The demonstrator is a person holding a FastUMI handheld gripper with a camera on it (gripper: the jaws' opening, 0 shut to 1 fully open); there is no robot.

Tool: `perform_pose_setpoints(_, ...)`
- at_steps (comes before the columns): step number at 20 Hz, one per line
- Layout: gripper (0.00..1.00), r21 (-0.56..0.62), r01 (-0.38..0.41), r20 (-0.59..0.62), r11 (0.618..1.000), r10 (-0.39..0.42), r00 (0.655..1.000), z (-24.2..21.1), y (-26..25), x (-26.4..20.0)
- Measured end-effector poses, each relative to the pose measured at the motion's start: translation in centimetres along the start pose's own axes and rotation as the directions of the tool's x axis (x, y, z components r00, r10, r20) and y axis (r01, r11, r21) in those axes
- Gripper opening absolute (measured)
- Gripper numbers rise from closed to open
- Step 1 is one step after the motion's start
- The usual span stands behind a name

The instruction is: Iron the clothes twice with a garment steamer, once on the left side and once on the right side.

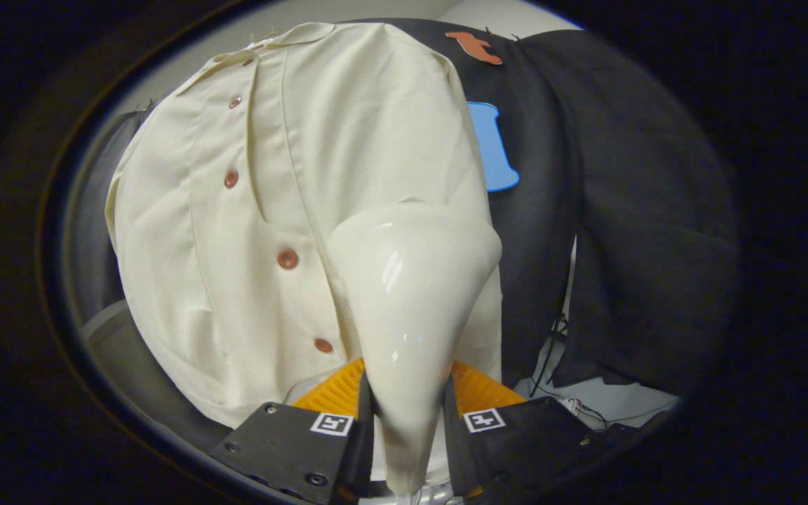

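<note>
Because the steamer (407, 308) has to travel flat along the cloth, I keep my tool (407, 414) clamped on its narrow neck, both fingers pressing its sides, with the wide head pointing forward. The cream shirt (250, 231) hangs ahead against the booth wall so it drapes smooth; the head seems to touch its right-hand panel, beside the brown buttons (287, 259).

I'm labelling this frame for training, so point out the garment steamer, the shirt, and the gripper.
garment steamer (411, 280): gripper view, glossy head just above the fingers.
shirt (348, 119): gripper view, front panel beside the button placket.
gripper (407, 414): gripper view, midway between the fingers, both pressing on the steamer's handle.
</note>
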State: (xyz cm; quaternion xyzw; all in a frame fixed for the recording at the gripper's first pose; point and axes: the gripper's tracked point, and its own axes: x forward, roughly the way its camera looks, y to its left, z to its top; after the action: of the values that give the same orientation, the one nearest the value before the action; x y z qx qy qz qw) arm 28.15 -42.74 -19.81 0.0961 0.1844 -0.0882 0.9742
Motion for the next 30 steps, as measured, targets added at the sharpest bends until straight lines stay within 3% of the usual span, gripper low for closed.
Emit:
perform_pose_setpoints(7, 0.43, 0.067, 0.033, -0.010, 0.997, -0.033, 0.999, -5.1, -1.4, 0.2)
perform_pose_setpoints(16, 0.43, -0.020, 0.215, 0.090, 0.976, -0.212, 0.973, -3.9, -0.2, -2.9)
perform_pose_setpoints(20, 0.43, -0.085, 0.232, 0.084, 0.969, -0.225, 0.971, -4.5, 3.1, -5.1)
perform_pose_setpoints(30, 0.43, -0.117, 0.177, 0.082, 0.977, -0.168, 0.982, -6.4, 12.9, -9.9)
